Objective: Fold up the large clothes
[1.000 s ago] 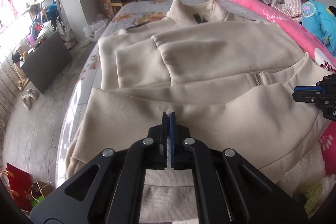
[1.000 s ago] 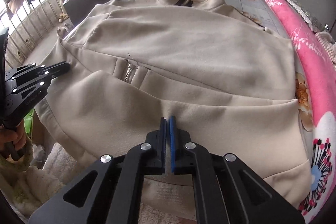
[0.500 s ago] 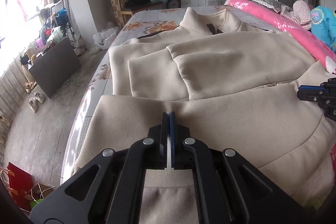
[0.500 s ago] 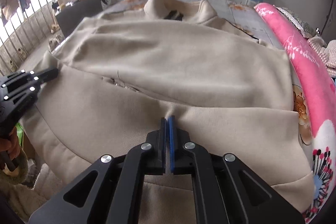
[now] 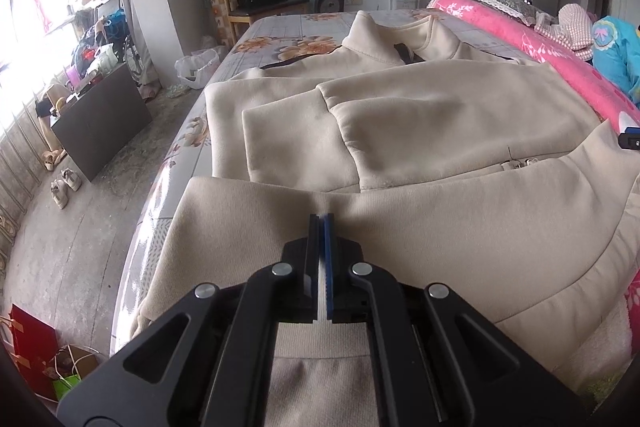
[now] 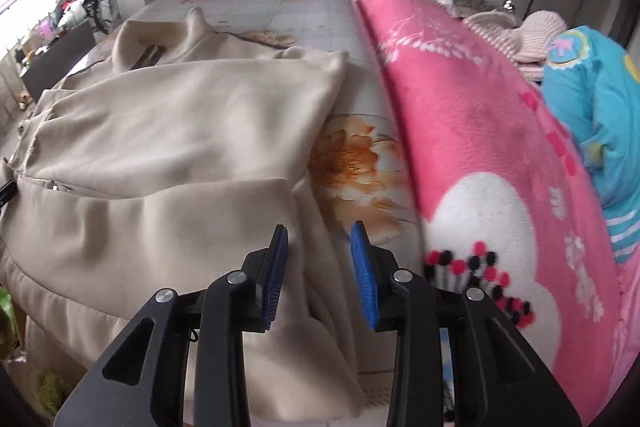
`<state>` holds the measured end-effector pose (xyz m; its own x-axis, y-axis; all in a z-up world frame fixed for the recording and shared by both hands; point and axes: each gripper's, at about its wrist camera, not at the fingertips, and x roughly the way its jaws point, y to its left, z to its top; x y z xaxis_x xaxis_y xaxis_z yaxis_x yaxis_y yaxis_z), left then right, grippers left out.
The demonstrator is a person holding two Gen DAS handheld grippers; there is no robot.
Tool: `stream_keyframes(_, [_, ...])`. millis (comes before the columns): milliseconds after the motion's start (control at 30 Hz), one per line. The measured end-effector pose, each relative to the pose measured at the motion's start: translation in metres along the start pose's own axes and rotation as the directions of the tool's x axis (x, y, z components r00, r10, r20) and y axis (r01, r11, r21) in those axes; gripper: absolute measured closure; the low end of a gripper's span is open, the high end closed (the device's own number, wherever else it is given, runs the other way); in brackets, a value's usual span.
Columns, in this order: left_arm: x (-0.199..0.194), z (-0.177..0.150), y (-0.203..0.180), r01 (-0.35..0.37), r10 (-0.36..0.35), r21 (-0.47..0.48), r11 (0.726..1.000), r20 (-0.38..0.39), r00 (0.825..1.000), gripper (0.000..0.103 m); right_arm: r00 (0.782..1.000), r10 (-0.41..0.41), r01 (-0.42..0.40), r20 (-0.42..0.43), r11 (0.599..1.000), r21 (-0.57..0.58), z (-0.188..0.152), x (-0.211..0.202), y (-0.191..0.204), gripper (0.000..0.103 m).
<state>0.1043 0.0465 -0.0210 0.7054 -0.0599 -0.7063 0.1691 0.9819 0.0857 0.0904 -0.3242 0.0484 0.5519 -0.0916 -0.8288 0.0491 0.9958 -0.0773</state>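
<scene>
Garment: beige fleece jacket [image 5: 420, 115], spread on floral bed sheet [image 6: 352, 163], hem folded up.
Left gripper [image 5: 319, 227]: clamped on hem fold.
Right gripper [image 6: 319, 247]: jaws apart, over side edge.
Handling: likely soft, bulky, limp; grip doubled edges.

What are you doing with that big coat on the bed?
A person is folding a large beige fleece jacket spread on the floral bedsheet, using a gripper in each hand. The left gripper is shut on the jacket's bottom hem, which is folded up over the body. The right gripper is open, hovering over the jacket's right edge beside the pink floral blanket, holding nothing. Both sleeves already lie folded across the front.
</scene>
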Motion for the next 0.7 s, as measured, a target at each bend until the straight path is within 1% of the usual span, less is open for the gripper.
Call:
stream_keyframes(33, [0.000, 0.000, -0.001, -0.004, 0.004, 0.004, 1.000, 0.000, 1.000, 0.101, 1.000, 0.003, -0.003, -0.003, 1.000, -0.018, 0.001, 0.003, 0.005, 0.071])
stream_keyframes(133, [0.000, -0.001, -0.001, -0.008, 0.008, 0.005, 1.000, 0.001, 1.000, 0.101, 1.000, -0.021, 0.022, 0.007, 0.996, -0.088, 0.002, 0.005, 0.018, 0.071])
stream_keyframes(167, [0.000, -0.001, -0.001, -0.008, 0.008, 0.005, 1.000, 0.001, 1.000, 0.101, 0.999, -0.038, 0.038, 0.005, 0.994, -0.103, 0.002, 0.007, 0.021, 0.078])
stream_keyframes(200, [0.000, -0.001, -0.001, -0.009, 0.009, 0.006, 1.000, 0.002, 1.000, 0.101, 1.000, -0.027, 0.027, 0.004, 0.994, -0.109, 0.002, 0.008, 0.022, 0.087])
stream_keyframes(233, [0.000, -0.001, -0.002, -0.010, 0.010, 0.008, 1.000, 0.002, 1.000, 0.101, 1.000, 0.011, -0.011, -0.002, 0.995, -0.103, 0.003, 0.008, 0.022, 0.098])
stream_keyframes(267, [0.000, -0.001, -0.001, -0.009, 0.009, 0.008, 1.000, 0.001, 1.000, 0.101, 1.000, 0.009, -0.008, 0.007, 0.995, -0.101, 0.003, 0.006, 0.023, 0.100])
stream_keyframes(333, [-0.001, -0.001, -0.001, -0.005, 0.005, 0.007, 1.000, -0.001, 1.000, 0.101, 0.997, -0.043, 0.051, 0.066, 0.990, -0.130, 0.005, -0.007, 0.029, 0.101])
stream_keyframes(400, [-0.001, -0.002, 0.000, -0.003, 0.003, 0.007, 1.000, 0.000, 1.000, 0.101, 0.988, -0.080, 0.097, 0.135, 0.987, -0.127, 0.009, -0.022, 0.033, 0.101])
stream_keyframes(433, [-0.001, -0.002, 0.000, -0.005, 0.005, 0.006, 1.000, 0.001, 1.000, 0.101, 0.983, -0.100, 0.120, 0.154, 0.984, -0.130, 0.010, -0.024, 0.034, 0.101])
stream_keyframes(500, [-0.001, -0.003, -0.001, -0.012, 0.012, 0.008, 1.000, 0.007, 1.000, 0.101, 0.978, -0.143, 0.165, 0.151, 0.975, -0.147, 0.015, -0.017, 0.034, 0.101])
stream_keyframes(533, [-0.002, -0.003, -0.002, -0.015, 0.015, 0.012, 1.000, 0.008, 1.000, 0.101, 0.977, -0.162, 0.181, 0.138, 0.974, -0.138, 0.016, -0.010, 0.032, 0.101])
stream_keyframes(567, [-0.002, -0.003, -0.002, -0.016, 0.016, 0.016, 1.000, 0.007, 1.000, 0.101, 0.982, -0.148, 0.163, 0.119, 0.979, -0.123, 0.017, -0.009, 0.030, 0.101])
stream_keyframes(600, [-0.002, -0.002, -0.001, -0.013, 0.013, 0.018, 1.000, 0.005, 1.000, 0.101, 0.987, -0.112, 0.124, 0.112, 0.986, -0.110, 0.017, -0.012, 0.030, 0.101])
stream_keyframes(633, [-0.002, -0.002, -0.001, -0.009, 0.009, 0.019, 1.000, 0.004, 1.000, 0.101, 0.992, -0.061, 0.073, 0.113, 0.992, -0.102, 0.017, -0.018, 0.032, 0.101])
stream_keyframes(700, [-0.002, -0.003, 0.000, -0.004, 0.004, 0.019, 1.000, 0.004, 1.000, 0.101, 0.990, 0.067, -0.052, 0.126, 0.992, -0.117, 0.013, -0.031, 0.045, 0.101])
